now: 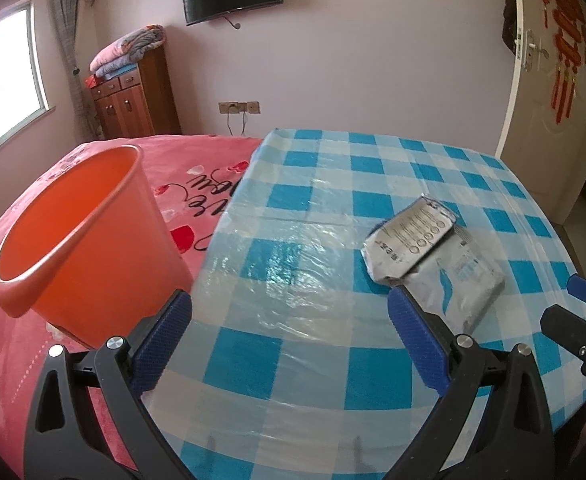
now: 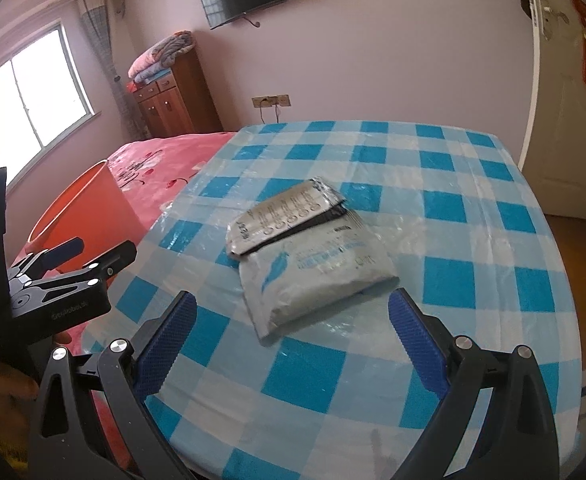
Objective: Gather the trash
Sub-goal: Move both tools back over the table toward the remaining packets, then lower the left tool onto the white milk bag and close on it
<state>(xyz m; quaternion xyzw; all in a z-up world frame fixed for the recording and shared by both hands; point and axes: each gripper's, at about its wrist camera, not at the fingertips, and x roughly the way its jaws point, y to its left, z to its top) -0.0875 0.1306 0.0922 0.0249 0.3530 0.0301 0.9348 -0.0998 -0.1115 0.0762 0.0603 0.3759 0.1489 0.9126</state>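
Here, both my left tongs (image 1: 289, 332) and right tongs (image 2: 293, 332) gaped apart, empty. The stacked wrappers (image 2: 313, 248) lay mid-frame on the table (image 2: 473, 168); their slick foil could slip before reaching the orange bin (image 1: 77, 232) at left.

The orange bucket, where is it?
The orange bucket sits on the pink bedspread, left of the checkered table, in both views.

Each hand-held gripper (image 1: 291, 322) has black plastic arms and silver round bolts. Its fingers (image 2: 417, 334) carry blue knurled pads. The left one's side bears small pale lettering.
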